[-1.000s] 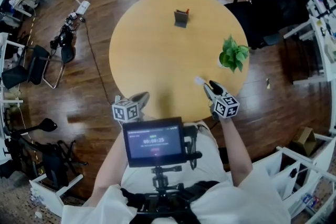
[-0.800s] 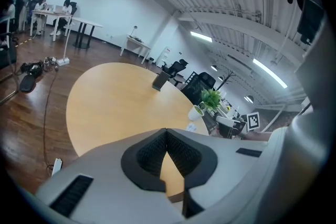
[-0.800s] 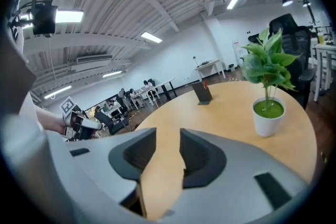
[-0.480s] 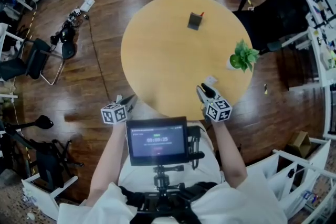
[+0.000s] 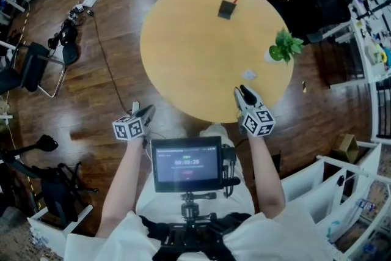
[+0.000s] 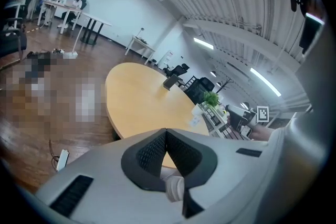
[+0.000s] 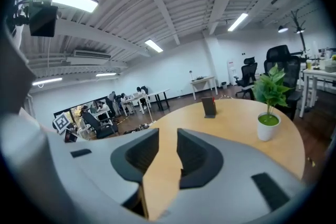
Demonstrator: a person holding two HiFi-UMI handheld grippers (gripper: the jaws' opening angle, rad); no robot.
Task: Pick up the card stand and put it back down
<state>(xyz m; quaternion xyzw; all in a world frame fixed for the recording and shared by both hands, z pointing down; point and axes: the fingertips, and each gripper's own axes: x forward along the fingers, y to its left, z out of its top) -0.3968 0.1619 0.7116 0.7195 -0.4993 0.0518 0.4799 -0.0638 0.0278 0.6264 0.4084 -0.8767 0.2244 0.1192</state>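
The dark polished wooden floor [image 5: 91,70] fills the head view, with desks and chairs around its margins. At centre stands the round, pale yellow wooden tabletop [image 5: 195,52]. The person [image 5: 201,229] stands at its near edge, both forearms extended, with a small dark screen [image 5: 187,163] mounted at chest level. A black office chair [image 5: 317,3] sits at the far right of the tabletop. A leafy green plant in a white pot [image 5: 285,46] stands near the right rim of the tabletop.

The left claw [image 5: 145,112] is off the tabletop, over the floor just beside the near-left rim. In the left gripper view its jaws meet at the tips, closed on nothing. The right claw [image 5: 243,93] is above the near-right part of the tabletop. Its jaws have just been closing, yet the right gripper view shows a clear gap between them with only bare tabletop behind, so they remain apart and empty.

The dark rectangular card stand [image 5: 227,8] stands upright on the far part of the tabletop, well apart from both claws, with a small red item at its side. It is seen beyond the jaws in both gripper views. A small white card [image 5: 248,75] lies flat near the right claw, between that claw and the plant.
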